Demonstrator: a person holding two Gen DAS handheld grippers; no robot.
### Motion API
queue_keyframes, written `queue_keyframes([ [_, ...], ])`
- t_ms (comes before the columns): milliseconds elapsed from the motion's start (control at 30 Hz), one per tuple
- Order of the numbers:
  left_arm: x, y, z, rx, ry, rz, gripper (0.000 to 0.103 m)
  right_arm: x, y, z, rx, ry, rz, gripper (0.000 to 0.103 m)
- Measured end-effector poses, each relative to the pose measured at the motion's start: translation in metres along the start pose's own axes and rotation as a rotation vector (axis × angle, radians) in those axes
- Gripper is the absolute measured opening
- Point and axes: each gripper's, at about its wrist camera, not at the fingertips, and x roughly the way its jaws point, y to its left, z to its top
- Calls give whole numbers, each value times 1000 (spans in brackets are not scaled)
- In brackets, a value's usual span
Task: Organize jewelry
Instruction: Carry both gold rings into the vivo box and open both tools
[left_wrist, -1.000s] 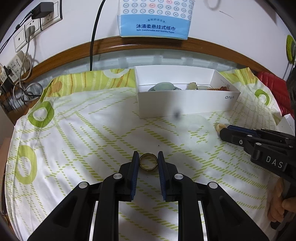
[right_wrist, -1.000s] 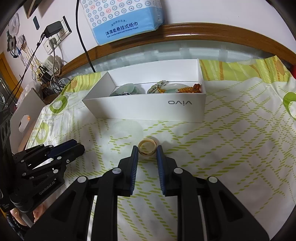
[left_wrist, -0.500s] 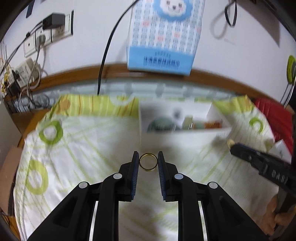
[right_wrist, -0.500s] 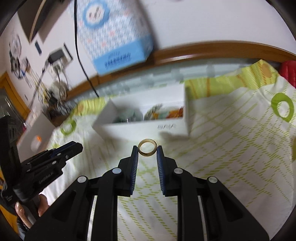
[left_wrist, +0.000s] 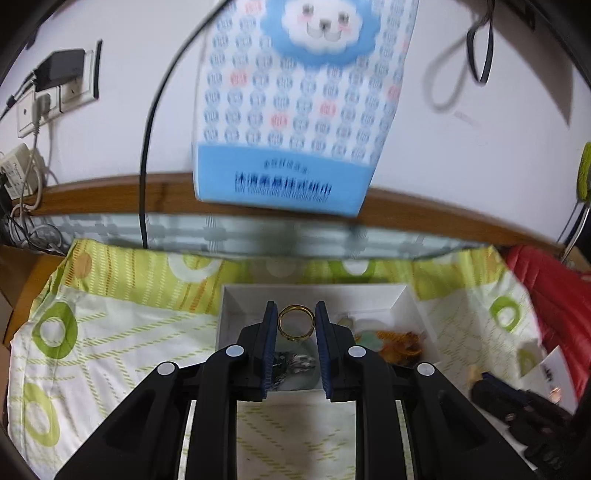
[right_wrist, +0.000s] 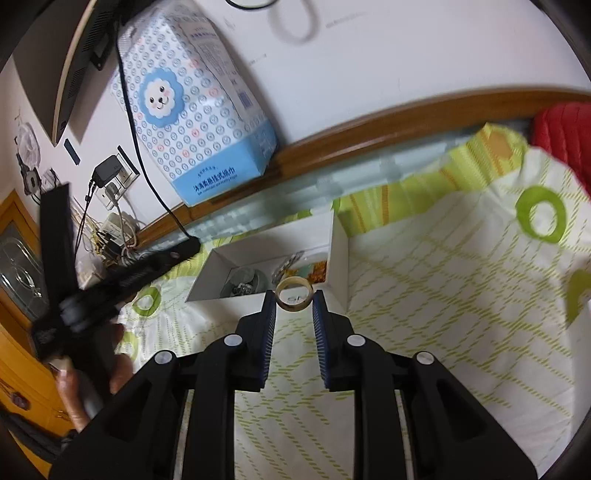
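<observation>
While each gripper carries a ring, the deciding relation is where that ring sits against the white box. In the left wrist view, the left gripper (left_wrist: 296, 325) is clamped on a gold ring (left_wrist: 296, 325), held edge-on between the pads with its opening facing the camera, at centre frame. It appears directly over the box interior, with the white box (left_wrist: 413, 302) wall framing it behind. In the right wrist view, the right gripper (right_wrist: 294, 299) is clamped on a pale beige ring (right_wrist: 294, 294), also facing the camera, at centre frame. It lies at the near wall of the white box (right_wrist: 340, 254) — apparently not yet over the cavity. The left hand therefore looks the nearer to release.

Box contents: a greenish round piece with a dark metallic item at the left, pale green and orange-amber pieces at the right. The box stands on a green-patterned cloth (right_wrist: 443, 295).
</observation>
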Motion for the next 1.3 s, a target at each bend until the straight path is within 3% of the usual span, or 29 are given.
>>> queue_keyframes([
  [233, 9, 26, 1, -40, 10, 5, 20, 22, 21, 27, -51, 7, -20, 19],
  [500, 31, 29, 13, -57, 42, 9, 20, 60, 43, 57, -96, 5, -37, 19],
  [700, 48, 25, 20, -61, 59, -13, 20, 80, 35, 51, -144, 36, -74, 19],
  [867, 58, 25, 17, -48, 88, -5, 20, 92, 15, 52, -106, 62, -97, 19],
  [1300, 61, 23, 16, -40, 100, -5, 21, 101, 18, 47, -135, 88, -115, 20],
])
